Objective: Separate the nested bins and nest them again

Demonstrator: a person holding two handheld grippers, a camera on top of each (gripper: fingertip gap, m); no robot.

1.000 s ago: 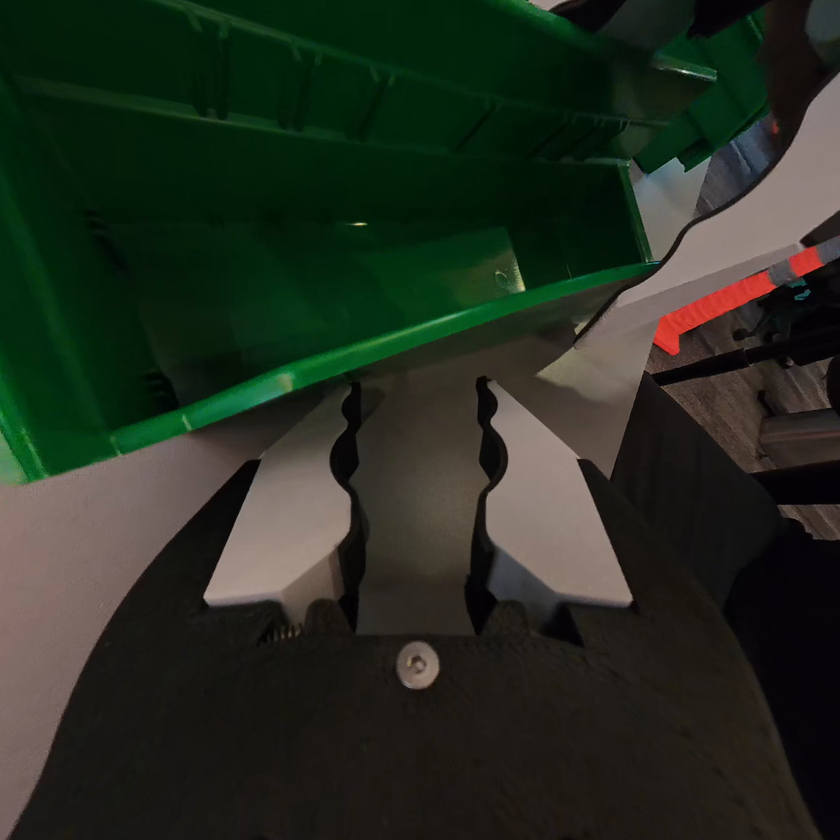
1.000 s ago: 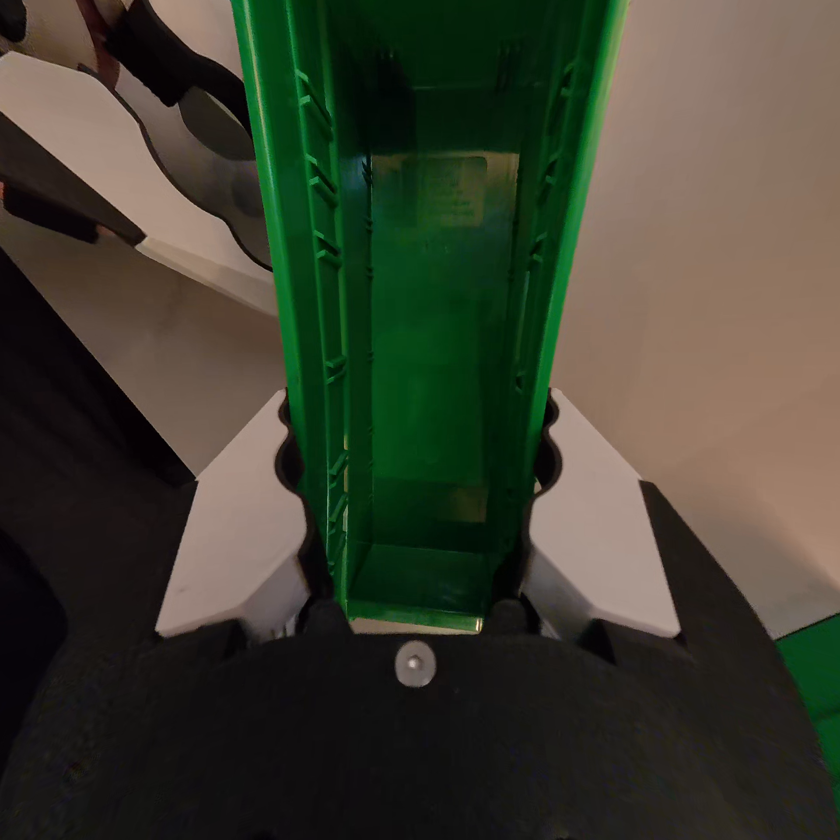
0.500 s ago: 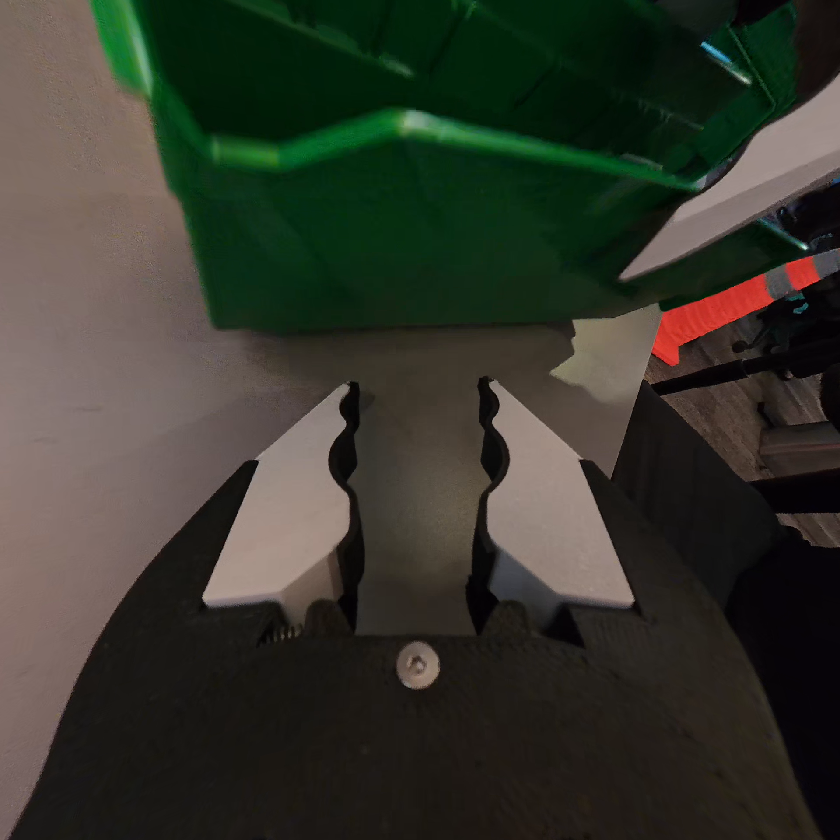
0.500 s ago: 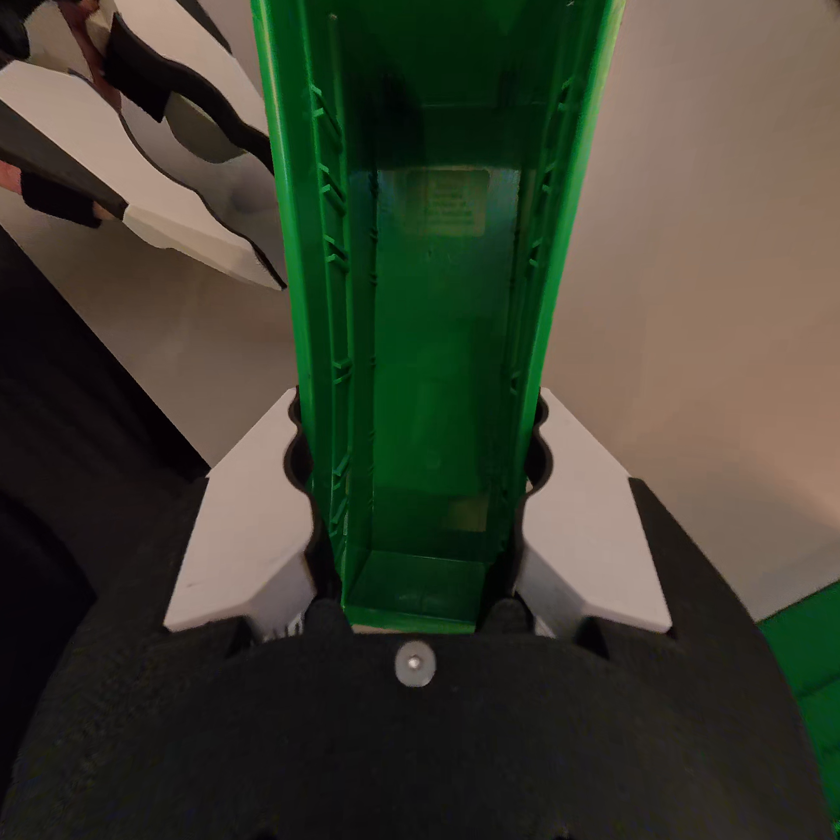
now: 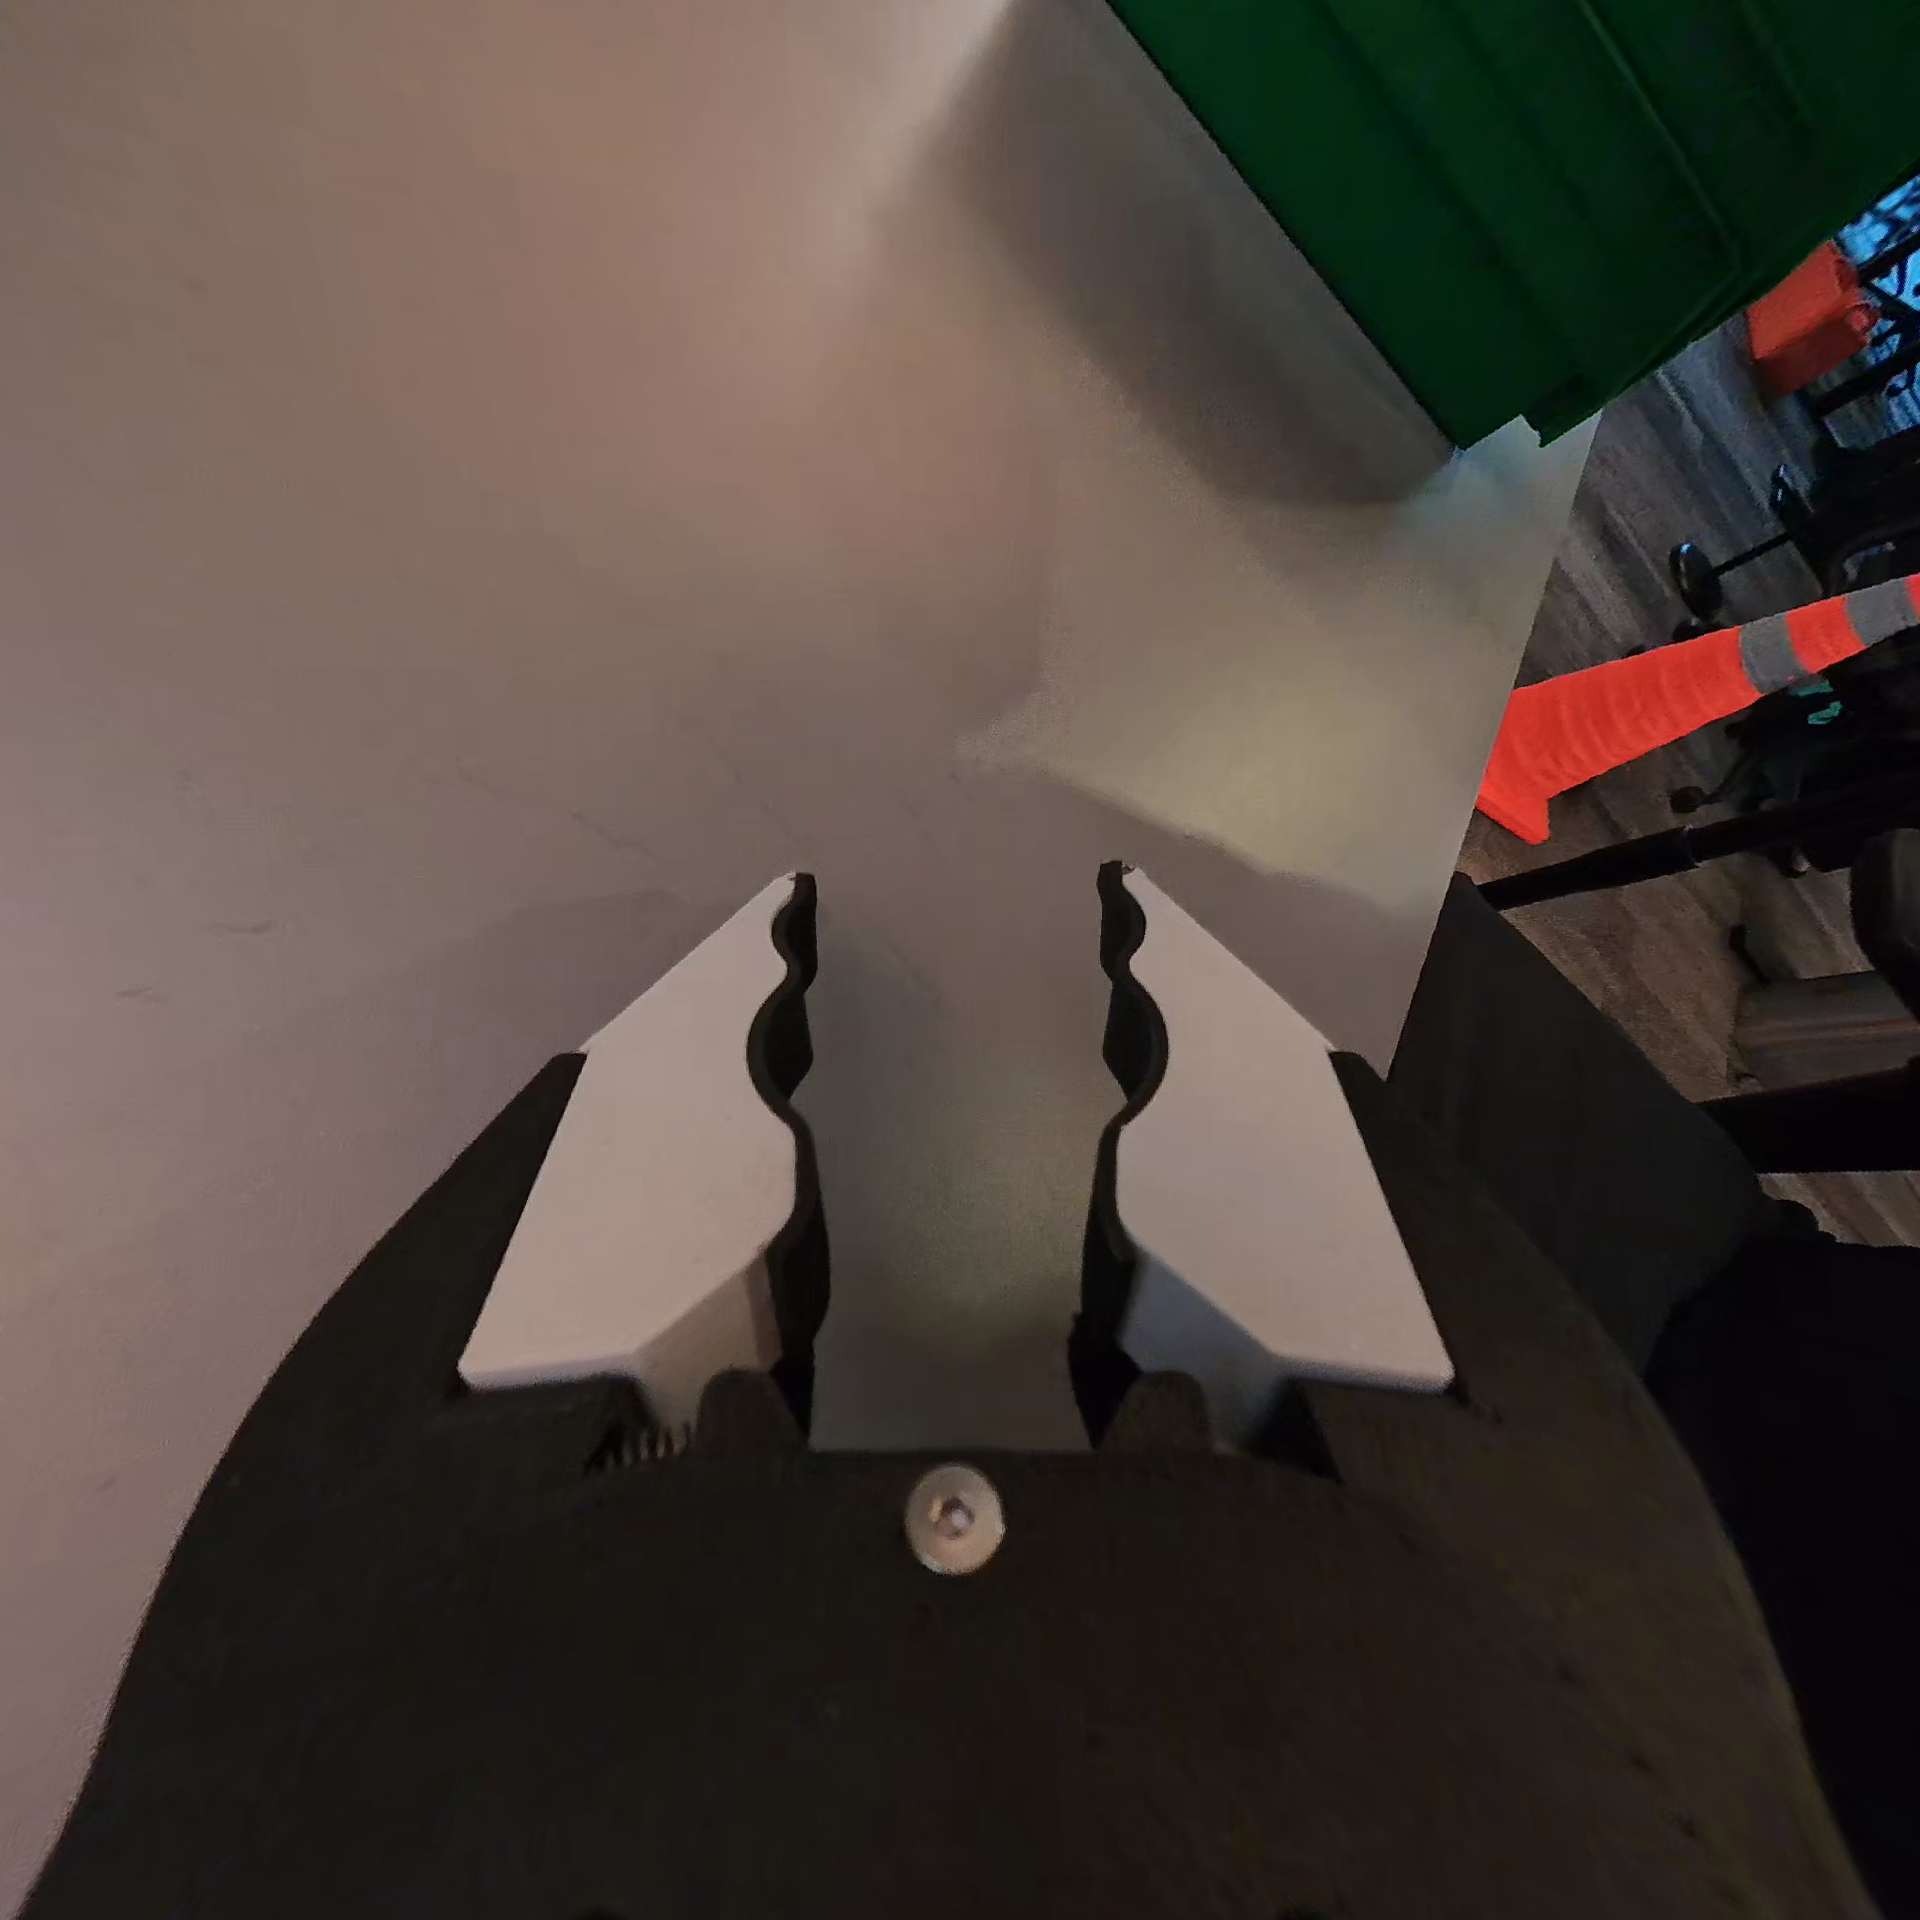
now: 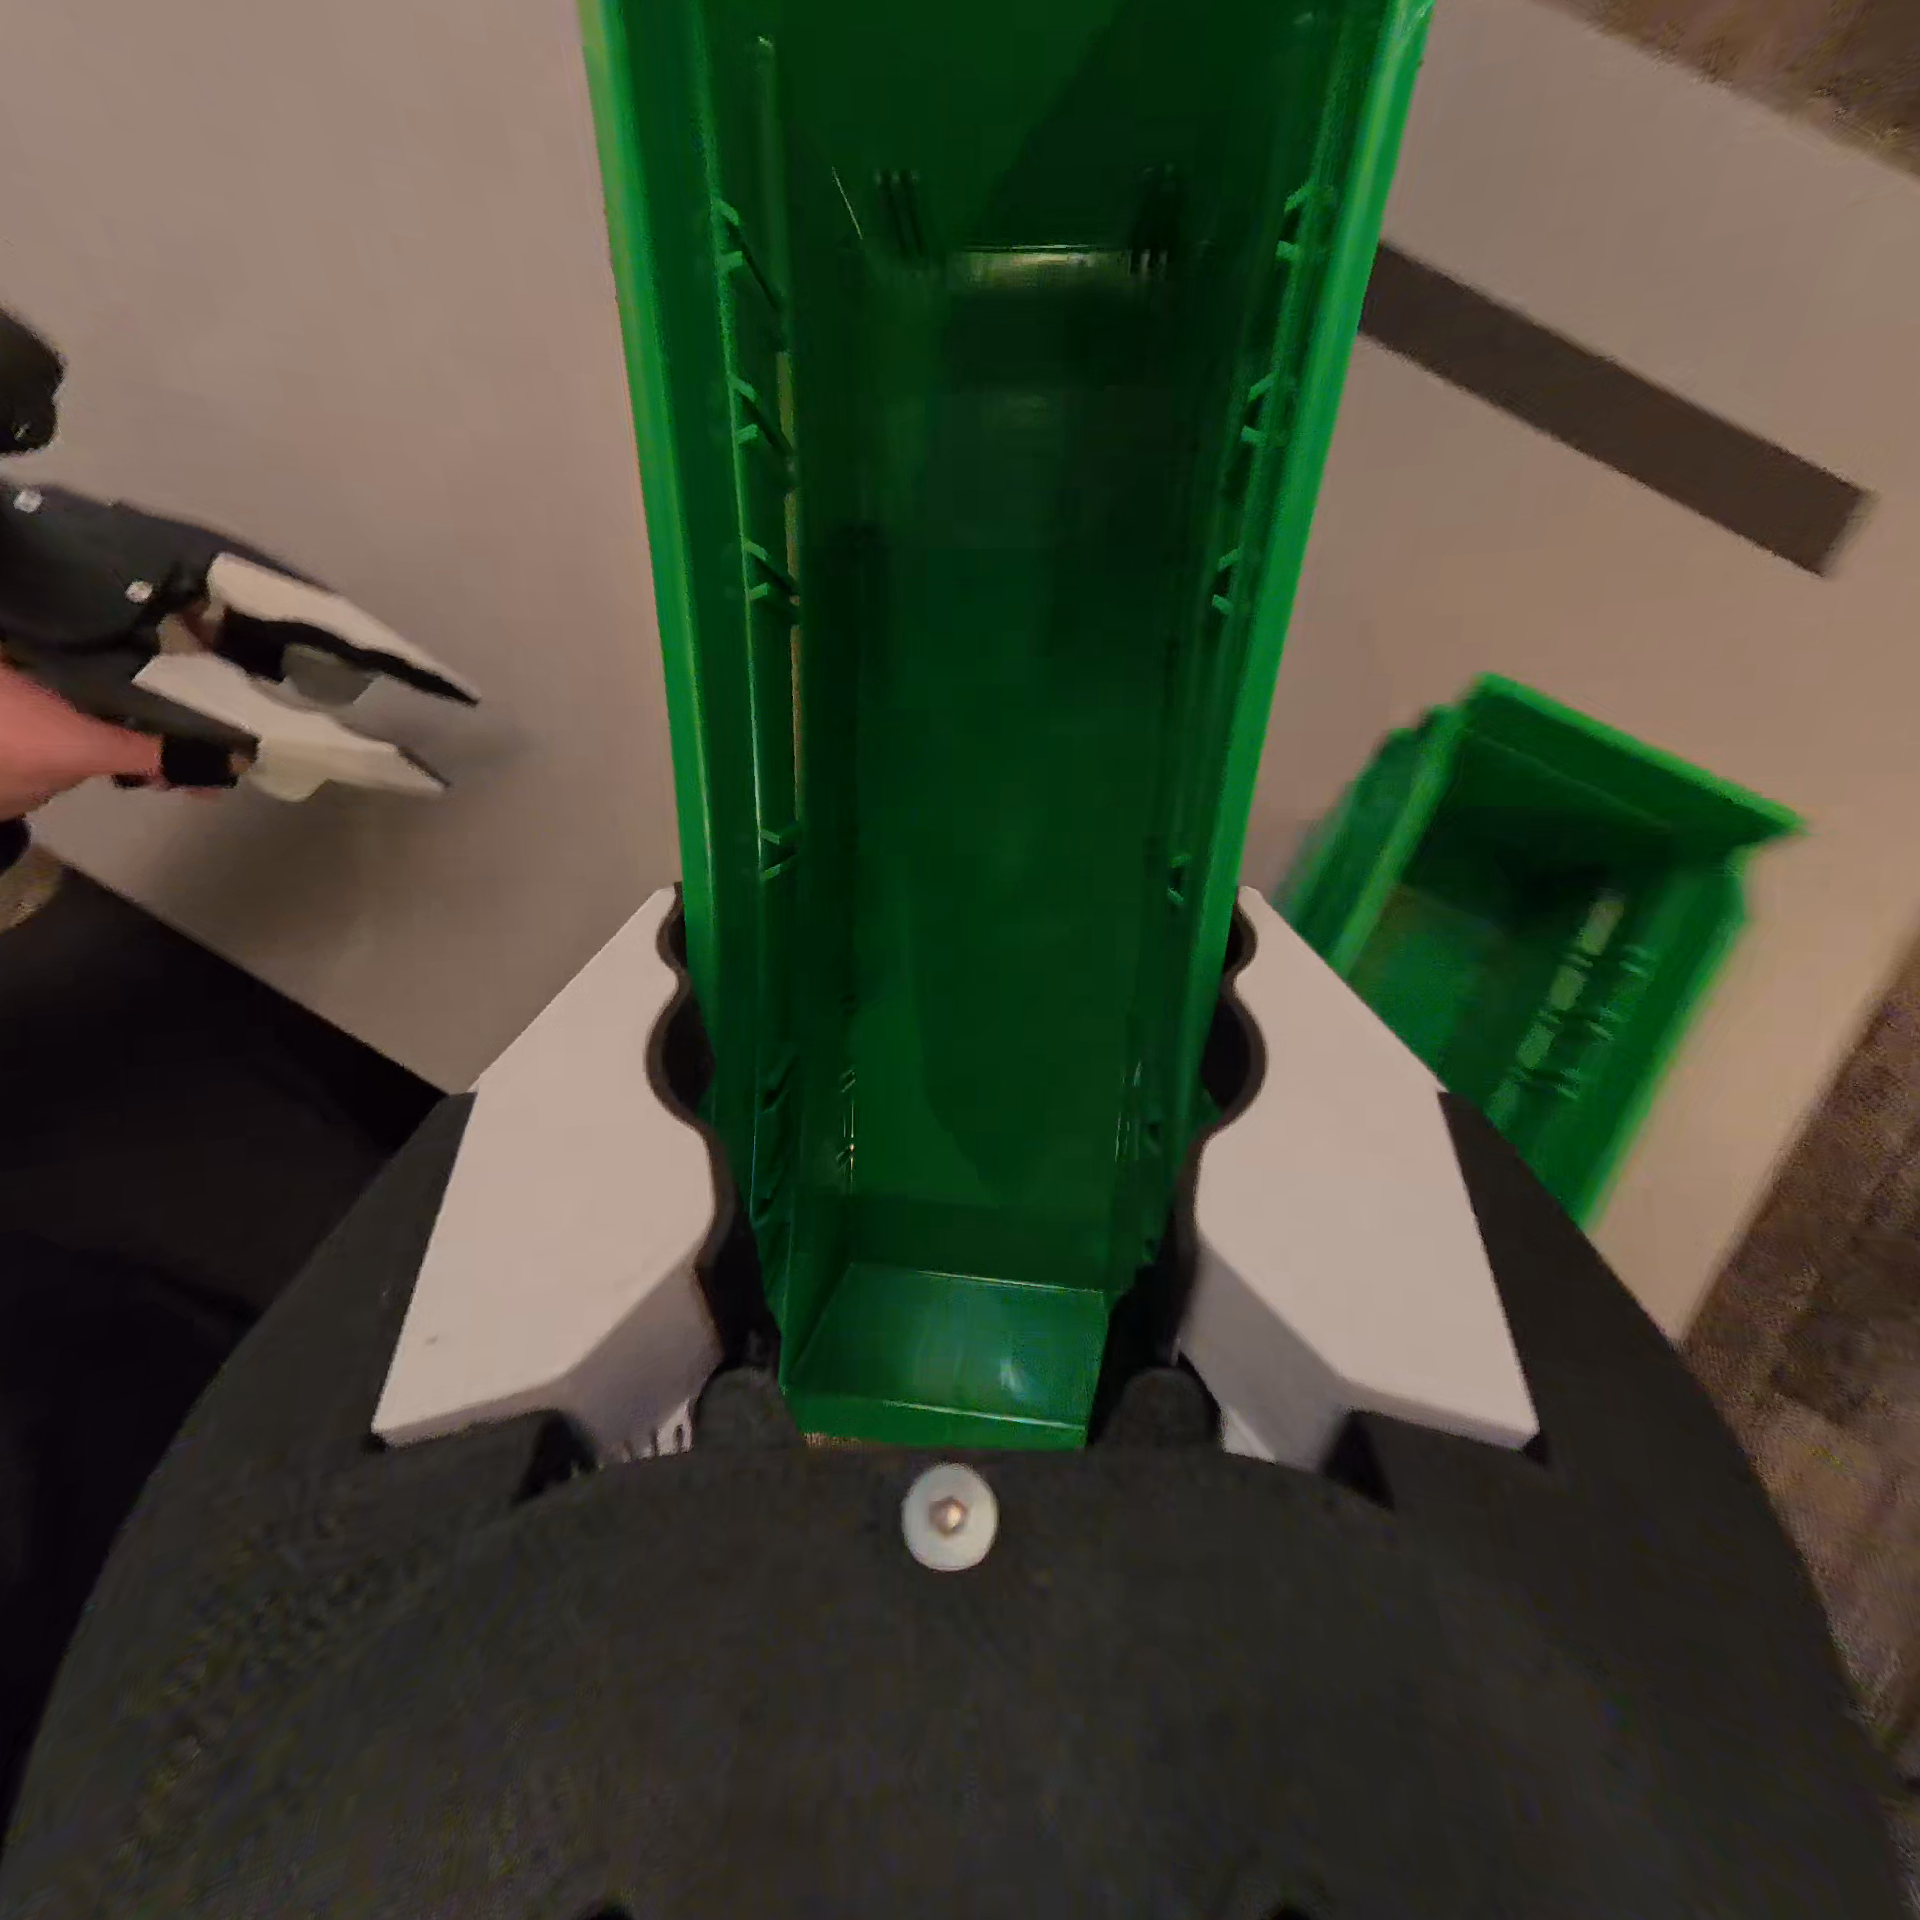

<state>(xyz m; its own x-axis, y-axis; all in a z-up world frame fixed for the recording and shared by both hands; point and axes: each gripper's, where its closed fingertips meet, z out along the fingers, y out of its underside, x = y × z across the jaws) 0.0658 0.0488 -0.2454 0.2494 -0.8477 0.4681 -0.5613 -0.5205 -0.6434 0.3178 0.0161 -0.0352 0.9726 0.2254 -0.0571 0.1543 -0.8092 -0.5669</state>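
- The held green bin (image 6: 997, 727) sits between the fingers of the right gripper (image 6: 956, 1039), which pinches it across its two long side walls; its open top faces the camera and it hangs clear of the bench (image 6: 312, 312), with nothing nested in it.
- The second green bin (image 6: 1538, 935) rests on the bench to the right of the held one, near the bench's right edge, open side up and apart from the first. Its rim looks doubled, but blur keeps me from saying whether a further bin sits inside it.
- Judged from that, the separating step looks done and re-nesting is the step in hand.
- The next move calls for carrying the held bin over the resting one, lining up the long sides and lowering it squarely, since a tilted entry could jam on the ribs.
- The left gripper (image 5: 956, 883) is spread and empty, hovering over bare bench; in its view a green bin (image 5: 1538, 187) fills the far right corner. It could steady the resting bin.
- Count: two bins surely seen, two grippers.
- Beyond the bench edge lies an orange cone (image 5: 1642, 707) on the floor (image 5: 1662, 499), one dark strip (image 6: 1621, 416) marks the bench, and a person's hand (image 6: 52, 748) holds the left gripper.
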